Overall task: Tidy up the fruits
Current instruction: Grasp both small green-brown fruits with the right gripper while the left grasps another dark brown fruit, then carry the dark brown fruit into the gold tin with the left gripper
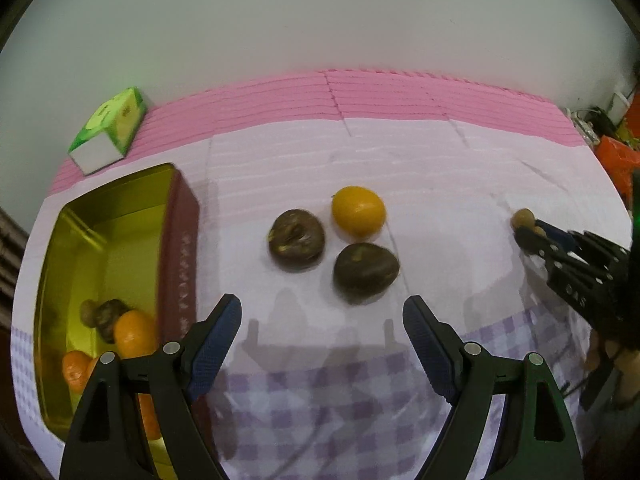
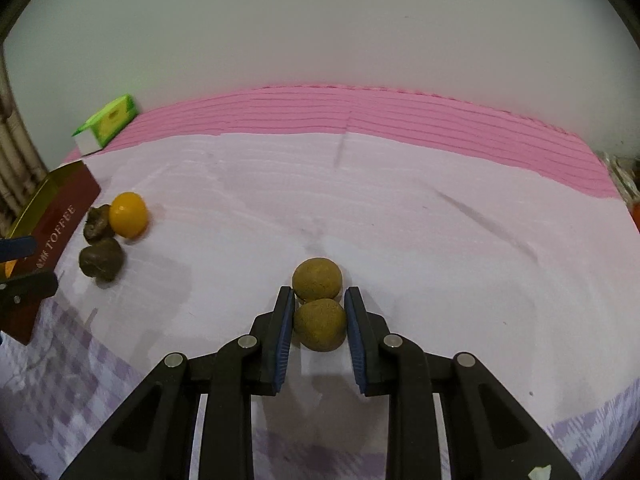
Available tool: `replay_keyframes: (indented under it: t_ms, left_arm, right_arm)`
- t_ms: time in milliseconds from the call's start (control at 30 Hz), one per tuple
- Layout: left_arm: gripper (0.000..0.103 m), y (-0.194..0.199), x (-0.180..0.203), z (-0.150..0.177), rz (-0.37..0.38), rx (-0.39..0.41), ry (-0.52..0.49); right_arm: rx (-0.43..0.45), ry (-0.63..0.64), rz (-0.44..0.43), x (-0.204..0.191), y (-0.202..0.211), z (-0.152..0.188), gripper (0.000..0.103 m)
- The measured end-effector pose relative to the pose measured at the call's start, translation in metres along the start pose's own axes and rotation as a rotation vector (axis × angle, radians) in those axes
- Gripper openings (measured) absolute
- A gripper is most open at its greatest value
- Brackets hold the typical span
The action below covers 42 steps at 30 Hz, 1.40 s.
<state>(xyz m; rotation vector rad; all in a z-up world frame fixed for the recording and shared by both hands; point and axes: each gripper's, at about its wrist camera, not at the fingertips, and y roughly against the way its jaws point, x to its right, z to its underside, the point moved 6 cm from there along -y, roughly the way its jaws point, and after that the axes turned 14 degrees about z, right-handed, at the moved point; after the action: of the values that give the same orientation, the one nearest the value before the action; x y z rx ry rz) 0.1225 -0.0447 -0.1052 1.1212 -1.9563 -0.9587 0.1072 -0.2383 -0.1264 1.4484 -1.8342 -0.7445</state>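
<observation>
right gripper (image 2: 319,320) is clamped across the middle of a small tan fruit (image 2: 320,325) on the desk (image 2: 440,240), looks light, firm, prone to roll, its twin (image 2: 317,279) touching behind, while left gripper (image 1: 322,328) hangs wide and empty near two dark fruits (image 1: 366,267).

Evenly lit, fairly dim, slightly green cast on the wall (image 1: 320,20). Soft shadows of gripper fingers falling forward on the cloth (image 1: 320,340). Bright glare inside the gold tin (image 1: 92,240). Strong fisheye bending, dark vignette at corners. Slight motion blur on fruits, worse toward the edges.
</observation>
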Motion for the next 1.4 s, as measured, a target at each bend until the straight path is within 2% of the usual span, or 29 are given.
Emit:
replay_keyframes:
  t_ms: [167,333,467,633,667,1000,1233,1400]
  left_arm:
    - [0.083,-0.016,0.003,-0.008,0.011,-0.014,0.033]
    - [0.078,-0.029,0.005,-0.014,0.028,-0.027,0.06]
    - [0.065,-0.037,0.008,-0.013,0.024,-0.05,0.064]
    - [0.052,-0.046,0.009,-0.013,0.057,-0.066,0.089]
    - [0.044,-0.047,0.011,-0.013,0.067,-0.069,0.088]
    - [0.044,-0.038,0.008,-0.007,0.07,-0.07,0.091]
    - [0.044,-0.014,0.005,0.002,0.072,-0.045,0.089]
    - [0.044,0.013,-0.001,0.0,0.059,0.005,0.077]
  right_arm:
    - [0.013,-0.021,0.009,0.004,0.002,0.004,0.024]
    - [0.014,-0.034,0.001,0.005,0.003,0.005,0.024]
    - [0.013,-0.038,-0.005,0.007,0.004,0.007,0.024]
    - [0.011,-0.043,-0.01,0.01,0.005,0.008,0.024]
    - [0.011,-0.043,-0.01,0.01,0.005,0.008,0.024]
    - [0.011,-0.038,-0.004,0.009,0.006,0.008,0.025]
    - [0.011,-0.023,0.014,0.005,0.005,0.008,0.025]
    - [0.011,-0.011,0.03,0.002,0.005,0.007,0.025]
